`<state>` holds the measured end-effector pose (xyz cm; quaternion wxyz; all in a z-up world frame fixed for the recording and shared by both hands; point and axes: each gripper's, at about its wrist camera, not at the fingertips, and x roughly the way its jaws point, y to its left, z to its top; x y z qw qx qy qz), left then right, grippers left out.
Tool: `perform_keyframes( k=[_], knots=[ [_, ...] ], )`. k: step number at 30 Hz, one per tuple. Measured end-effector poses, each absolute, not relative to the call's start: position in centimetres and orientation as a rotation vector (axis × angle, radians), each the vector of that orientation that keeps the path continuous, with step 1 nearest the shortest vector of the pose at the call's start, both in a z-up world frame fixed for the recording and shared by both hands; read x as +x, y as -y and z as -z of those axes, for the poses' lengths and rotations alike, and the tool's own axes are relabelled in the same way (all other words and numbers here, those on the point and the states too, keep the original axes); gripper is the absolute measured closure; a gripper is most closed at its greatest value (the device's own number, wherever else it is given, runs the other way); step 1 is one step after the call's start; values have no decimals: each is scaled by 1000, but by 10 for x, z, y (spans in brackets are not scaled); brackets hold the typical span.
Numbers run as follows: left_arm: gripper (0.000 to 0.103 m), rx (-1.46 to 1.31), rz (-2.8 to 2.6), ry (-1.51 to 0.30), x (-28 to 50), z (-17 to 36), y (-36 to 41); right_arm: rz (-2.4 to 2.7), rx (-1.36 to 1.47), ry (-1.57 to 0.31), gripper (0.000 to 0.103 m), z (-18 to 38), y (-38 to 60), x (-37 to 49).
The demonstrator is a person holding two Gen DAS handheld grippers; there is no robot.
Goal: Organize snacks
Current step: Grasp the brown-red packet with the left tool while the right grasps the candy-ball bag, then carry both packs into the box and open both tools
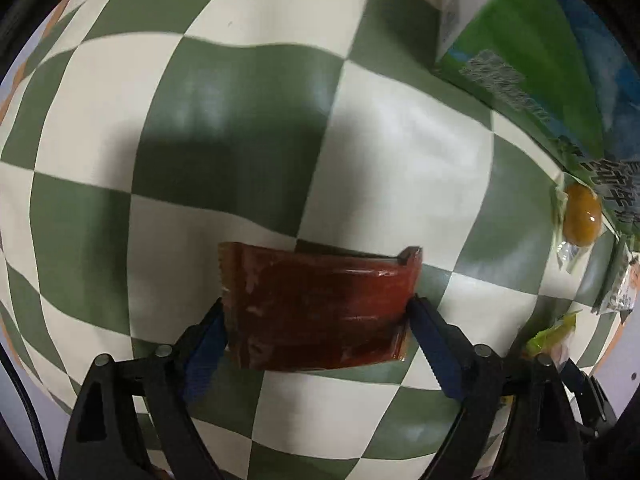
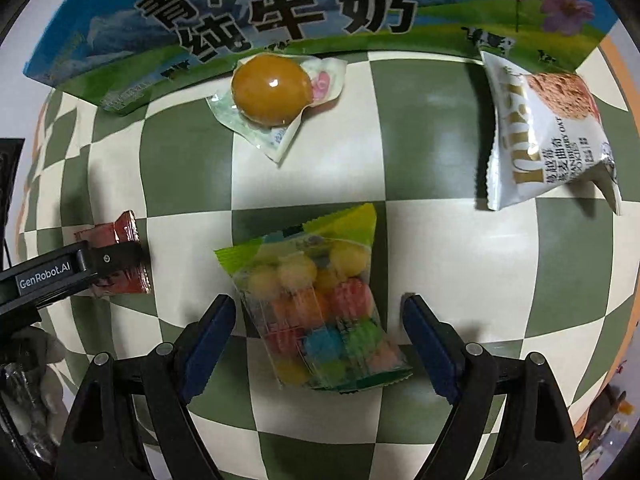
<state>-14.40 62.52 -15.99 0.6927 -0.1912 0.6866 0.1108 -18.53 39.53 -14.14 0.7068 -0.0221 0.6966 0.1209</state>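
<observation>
My left gripper (image 1: 316,312) has its jaws against both sides of a red-brown snack packet (image 1: 316,312) on the checkered cloth; the packet bows between them. In the right wrist view the same packet (image 2: 124,228) and the left gripper (image 2: 108,258) show at the far left. My right gripper (image 2: 318,316) is open around a clear bag of coloured candy balls (image 2: 320,312), not touching it. A wrapped yellow-brown egg-shaped snack (image 2: 272,90) lies beyond, and a white cookie packet (image 2: 548,136) lies at the right.
A large milk carton box (image 2: 280,12) with green and blue print stands along the far edge; it also shows in the left wrist view (image 1: 540,52) at the upper right. The green and white checkered cloth (image 1: 240,120) covers the table.
</observation>
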Motion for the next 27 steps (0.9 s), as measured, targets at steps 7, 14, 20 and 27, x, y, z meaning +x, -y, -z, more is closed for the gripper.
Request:
perform_keyframes(
  k=[7, 14, 20, 27],
  knots=[
    [31, -390, -214, -1478, -162, 147, -606, -223, -116, -1529, 48, 151, -419, -184],
    [33, -432, -167, -1465, -188, 137, -584, -246, -88, -1521, 51, 145, -419, -193],
    [33, -539, -86, -1453, -221, 124, -567, -265, -35, -1523, 51, 138, -407, -208],
    [33, -558, 6, -1376, -226, 78, -553, -290, 21, -1488, 51, 109, -385, -219]
  ],
)
